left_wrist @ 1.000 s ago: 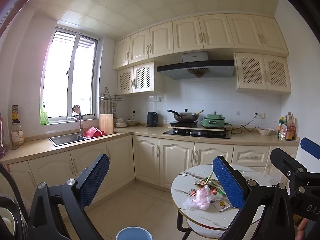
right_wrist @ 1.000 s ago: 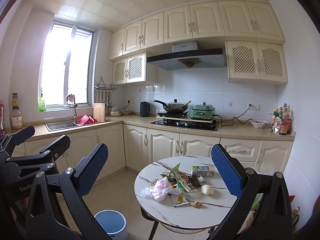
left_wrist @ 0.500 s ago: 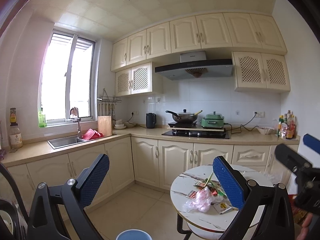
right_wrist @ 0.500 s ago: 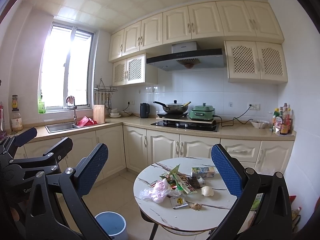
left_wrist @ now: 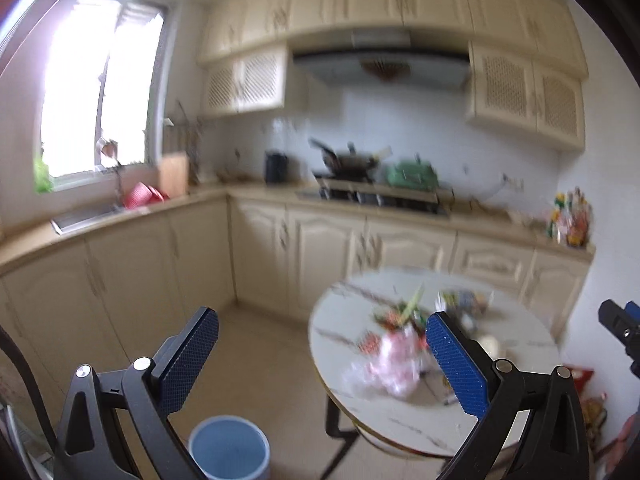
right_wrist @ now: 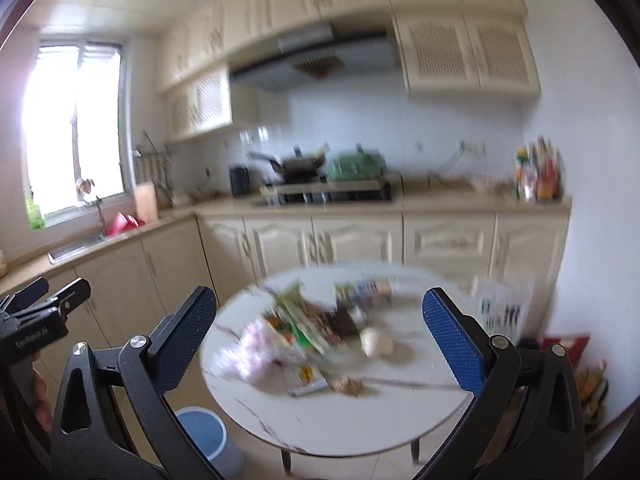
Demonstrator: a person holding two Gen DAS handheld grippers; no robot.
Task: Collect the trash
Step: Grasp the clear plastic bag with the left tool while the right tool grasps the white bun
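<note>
A round white marble table point(right_wrist: 360, 412) holds a blurred pile of trash: a pink plastic bag point(right_wrist: 256, 344), green wrappers point(right_wrist: 304, 320), a small carton point(right_wrist: 364, 290), a pale round lump point(right_wrist: 376, 342) and small scraps point(right_wrist: 308, 384). The table point(left_wrist: 400, 416) and the pink bag point(left_wrist: 388, 368) also show in the left wrist view. A blue bin point(left_wrist: 229, 454) stands on the floor left of the table and also shows in the right wrist view point(right_wrist: 200, 438). My left gripper point(left_wrist: 322, 360) is open and empty. My right gripper point(right_wrist: 320, 340) is open and empty, in the air short of the table.
Cream cabinets and a counter point(right_wrist: 440, 198) run along the back and left walls, with a sink point(left_wrist: 88, 214), a stove with a wok point(right_wrist: 300, 164) and bottles point(right_wrist: 538, 176). Bags point(right_wrist: 588, 376) lie on the floor right of the table.
Both views have tilted down and moved closer to the table and are now motion-blurred. Both grippers stay open and empty.
</note>
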